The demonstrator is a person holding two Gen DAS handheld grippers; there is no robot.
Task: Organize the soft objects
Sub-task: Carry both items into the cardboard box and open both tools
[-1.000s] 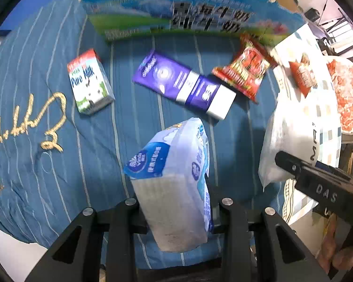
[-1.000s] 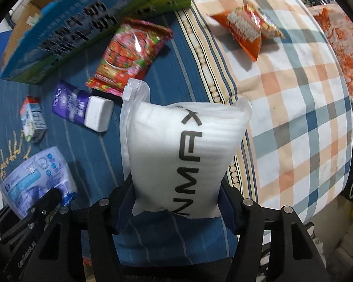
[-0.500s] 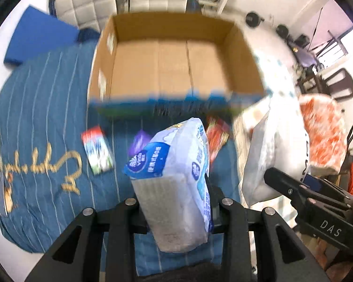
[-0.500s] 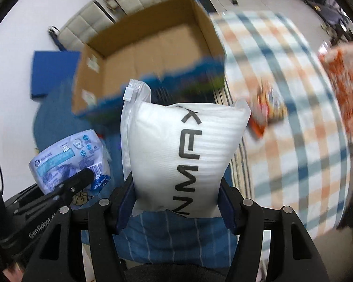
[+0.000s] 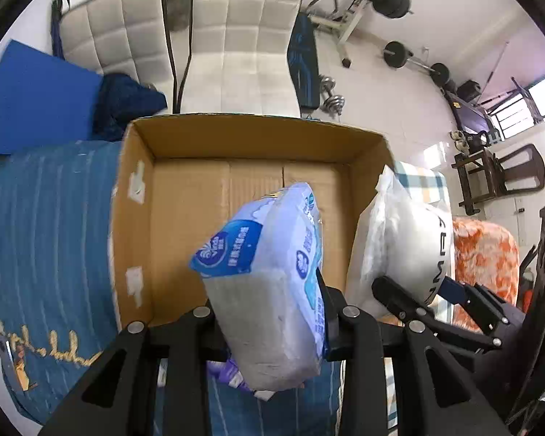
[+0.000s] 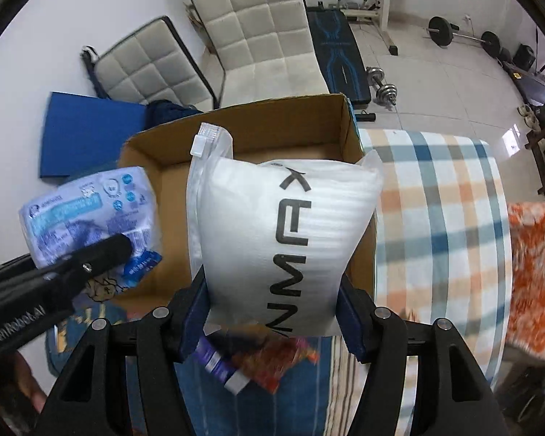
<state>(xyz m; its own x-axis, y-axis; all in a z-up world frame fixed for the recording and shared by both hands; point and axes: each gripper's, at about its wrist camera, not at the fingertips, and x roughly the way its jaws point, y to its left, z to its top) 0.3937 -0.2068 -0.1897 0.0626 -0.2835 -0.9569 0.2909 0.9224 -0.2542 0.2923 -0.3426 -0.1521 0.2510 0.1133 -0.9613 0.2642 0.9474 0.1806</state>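
I hold left gripper clamped on tissue pack, right gripper clamped on white pouch; both raised over cardboard box, ready for drop.

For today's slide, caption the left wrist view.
Left gripper holds a tissue pack over an open box; right gripper's white bag alongside.

White walls, pale tiled floor with glare. Two cream quilted chairs against the wall. Blue mat on floor. Weight bench, barbell, dumbbells. Dark wooden chair right. Daylit window far right.
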